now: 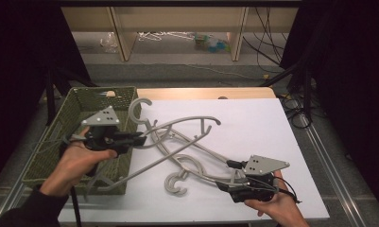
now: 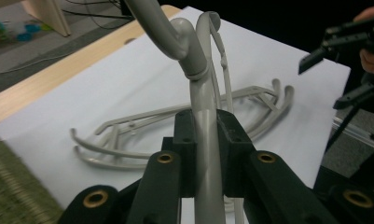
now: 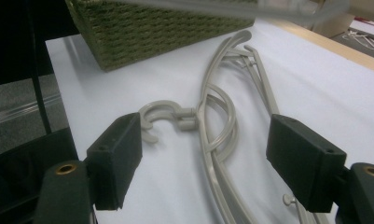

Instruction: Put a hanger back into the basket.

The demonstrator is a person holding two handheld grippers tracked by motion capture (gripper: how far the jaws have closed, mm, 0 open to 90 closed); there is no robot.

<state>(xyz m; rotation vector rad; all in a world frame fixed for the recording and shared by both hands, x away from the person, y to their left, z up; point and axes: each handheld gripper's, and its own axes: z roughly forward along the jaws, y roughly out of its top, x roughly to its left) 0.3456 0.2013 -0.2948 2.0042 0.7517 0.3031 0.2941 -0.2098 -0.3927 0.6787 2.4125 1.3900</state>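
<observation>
- High view: nearest the camera, the person's two hands come in from the bottom edge. The left gripper (image 1: 142, 138) sits over the near right corner of the green woven basket (image 1: 59, 142), its jaws pinched on the arm of a grey plastic coat hanger (image 1: 187, 124), which it holds lifted off the white sheet (image 1: 253, 127), hook up near the basket's far corner.
- On the sheet under and beside it lie more grey hangers (image 1: 177, 165), stacked and crossing, their hooks curling toward the near edge.
- The right gripper (image 1: 228, 175) rests low at the near right of the sheet, jaws spread, its tips at the right end of the lying hangers; whether they touch cannot be told.
- Left gripper view: closest are the two black jaws, pressed tight on the held hanger's (image 2: 205, 140) grey stem, which runs up between them to a collar and a curved hook. Beyond, the stacked hangers (image 2: 175, 116) lie flat on the white sheet (image 2: 105, 84); the right gripper (image 2: 334, 70) shows at the upper right, above the sheet's edge.
- Right gripper view: the two black pads stand wide apart in front with nothing between them. Past them the lying hangers (image 3: 217, 126) run away across the sheet (image 3: 315, 88), one hook (image 3: 159, 114) just beside the left pad. The basket (image 3: 161, 28) stands at the far end.
</observation>
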